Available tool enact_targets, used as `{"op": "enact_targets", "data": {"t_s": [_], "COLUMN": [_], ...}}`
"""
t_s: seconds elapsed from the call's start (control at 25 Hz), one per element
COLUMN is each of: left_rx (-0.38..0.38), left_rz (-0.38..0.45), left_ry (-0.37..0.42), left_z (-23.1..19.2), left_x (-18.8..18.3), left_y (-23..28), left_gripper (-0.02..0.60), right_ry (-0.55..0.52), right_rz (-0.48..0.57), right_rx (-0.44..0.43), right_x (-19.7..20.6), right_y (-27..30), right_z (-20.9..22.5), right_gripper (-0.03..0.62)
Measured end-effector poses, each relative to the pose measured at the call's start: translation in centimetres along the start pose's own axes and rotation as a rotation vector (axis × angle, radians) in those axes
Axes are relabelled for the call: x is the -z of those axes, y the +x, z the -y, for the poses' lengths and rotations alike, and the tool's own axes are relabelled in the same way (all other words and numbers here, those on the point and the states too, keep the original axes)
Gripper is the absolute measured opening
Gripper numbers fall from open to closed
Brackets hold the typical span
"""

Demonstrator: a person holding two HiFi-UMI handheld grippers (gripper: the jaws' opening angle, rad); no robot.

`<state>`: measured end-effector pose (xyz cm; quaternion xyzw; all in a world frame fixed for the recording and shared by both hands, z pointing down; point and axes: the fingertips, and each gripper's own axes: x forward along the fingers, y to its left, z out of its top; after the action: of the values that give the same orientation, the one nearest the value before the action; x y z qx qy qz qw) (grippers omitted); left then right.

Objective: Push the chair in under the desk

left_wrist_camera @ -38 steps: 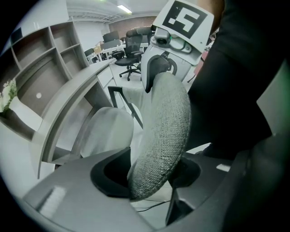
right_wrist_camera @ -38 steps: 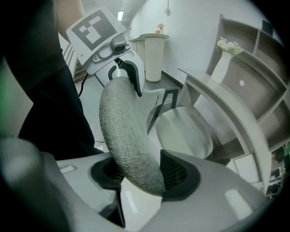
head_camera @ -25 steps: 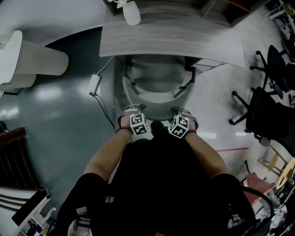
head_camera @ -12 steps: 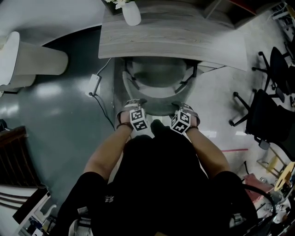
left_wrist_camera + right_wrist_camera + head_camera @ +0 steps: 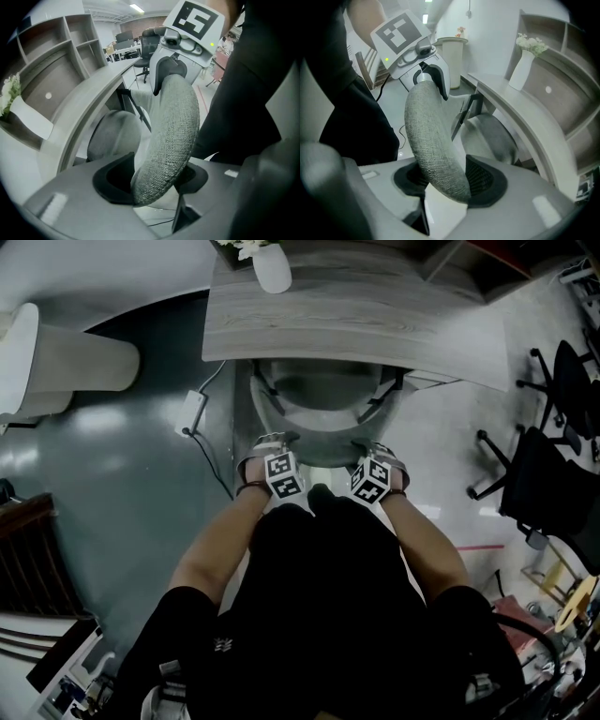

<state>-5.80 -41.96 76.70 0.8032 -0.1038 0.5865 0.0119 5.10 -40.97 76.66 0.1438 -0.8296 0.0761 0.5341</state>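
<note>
We hold the chair (image 5: 321, 420) by its back with both claws, its seat partly under the desk (image 5: 375, 329).

Our left gripper (image 5: 272, 441) and right gripper (image 5: 377, 448) sit side by side on the back's top rim, on the side away from the desk. In each gripper view the grey woven rim runs between the jaws and fills the gap, the pads closed against it, so we have a grip on the chair with both. The front of the seat lies below the desk's near edge; the back stands clear of it, just short of the edge. A white vase (image 5: 273, 271) stands at the desk's far left end. To the desk's right, well apart, black office chairs (image 5: 553, 479) stand on the floor.
</note>
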Motion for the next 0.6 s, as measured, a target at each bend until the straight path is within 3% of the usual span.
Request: {"op": "enact_targets", "data": {"t_s": [0.6], "left_rx": [0.017], "left_rz": [-0.005], "left_ry": [-0.01], "left_z": [-2.3], "left_x": [-1.7], "left_y": [1.2], "left_gripper": [0.225], "right_ry": [-0.016], "right_rz": [-0.008], "right_rx": [-0.003], "right_x": [0.5], "right_y": [0.4], "right_z": [3.5], "right_gripper": [0.222]}}
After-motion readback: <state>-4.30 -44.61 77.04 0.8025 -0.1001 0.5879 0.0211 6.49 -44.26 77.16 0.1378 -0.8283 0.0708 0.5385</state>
